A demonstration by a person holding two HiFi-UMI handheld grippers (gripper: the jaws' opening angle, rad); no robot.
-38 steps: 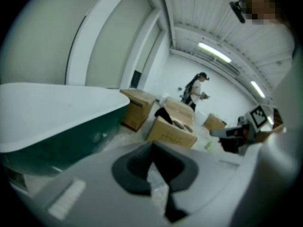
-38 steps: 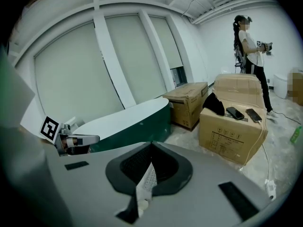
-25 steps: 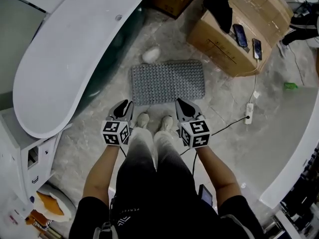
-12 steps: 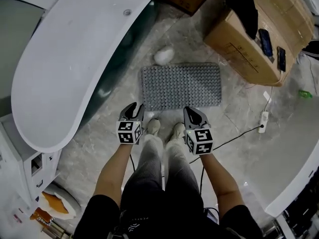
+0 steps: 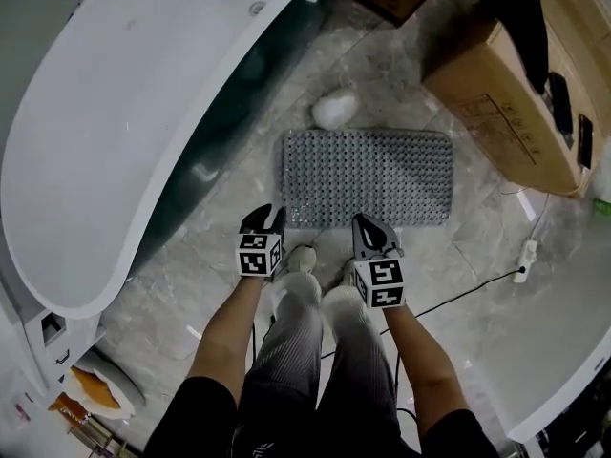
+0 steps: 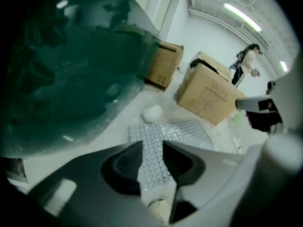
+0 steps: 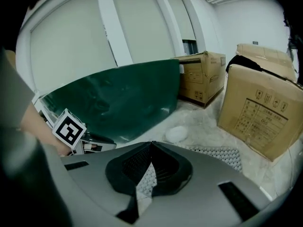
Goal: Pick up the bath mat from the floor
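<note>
head: steeply down from above | gripper views: low, forward along jaws | shared: bath mat [image 5: 368,177]

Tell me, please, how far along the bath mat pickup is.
Nothing is done yet: the bath mat lies flat on the floor. In hand: both claws hover by its near edge; the left claw, just opened, is empty, the right claw shut. Left: grip and lift.

Grey studded bath mat [image 5: 368,177], marbled grey floor [image 5: 191,284] (pale veins), brown box [image 5: 516,103]
</note>
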